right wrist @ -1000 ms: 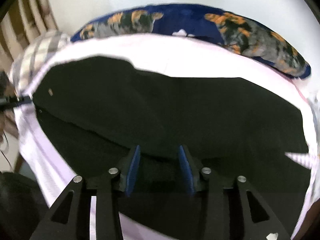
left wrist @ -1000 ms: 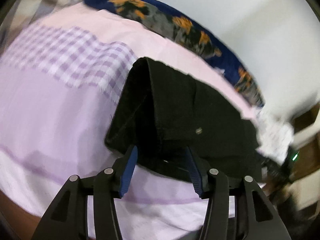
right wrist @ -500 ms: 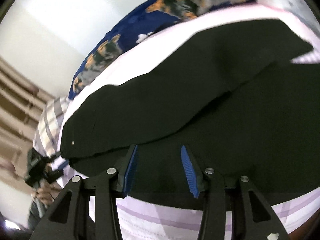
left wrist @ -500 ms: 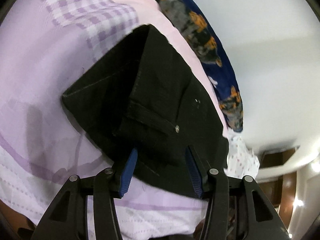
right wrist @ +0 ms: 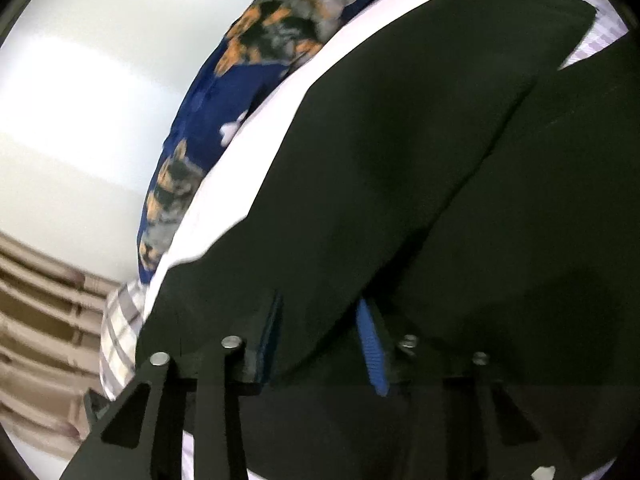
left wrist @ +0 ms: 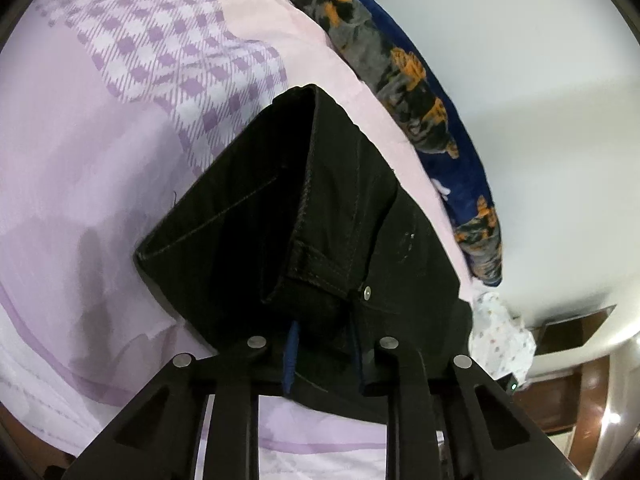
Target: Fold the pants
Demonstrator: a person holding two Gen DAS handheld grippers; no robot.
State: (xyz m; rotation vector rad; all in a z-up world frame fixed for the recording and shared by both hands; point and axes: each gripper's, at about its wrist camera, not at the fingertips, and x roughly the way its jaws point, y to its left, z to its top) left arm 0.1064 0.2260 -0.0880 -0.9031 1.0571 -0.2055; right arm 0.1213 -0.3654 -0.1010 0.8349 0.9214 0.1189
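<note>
The black pants [left wrist: 320, 216] lie folded on a lilac bed sheet [left wrist: 80, 184]. In the left wrist view my left gripper [left wrist: 326, 354] has the waistband end, with its metal rivet [left wrist: 367, 291], between its blue pads; the jaws stand narrowed on the cloth. In the right wrist view my right gripper [right wrist: 320, 340] has a lifted fold of the pants [right wrist: 400, 160] between its pads, and the black cloth fills most of the view. Both grippers' fingertips are partly hidden by cloth.
A navy pillow with orange and grey print [left wrist: 420, 92] lies along the far edge of the bed by the white wall [left wrist: 540, 80]. A checked lilac patch of sheet [left wrist: 180, 52] is at far left. A plaid cloth [right wrist: 120, 320] lies beyond the pants' end.
Both grippers pushed into the pants and closed from open onto the cloth. Both views tilted, and the right one now has a lifted fold.
</note>
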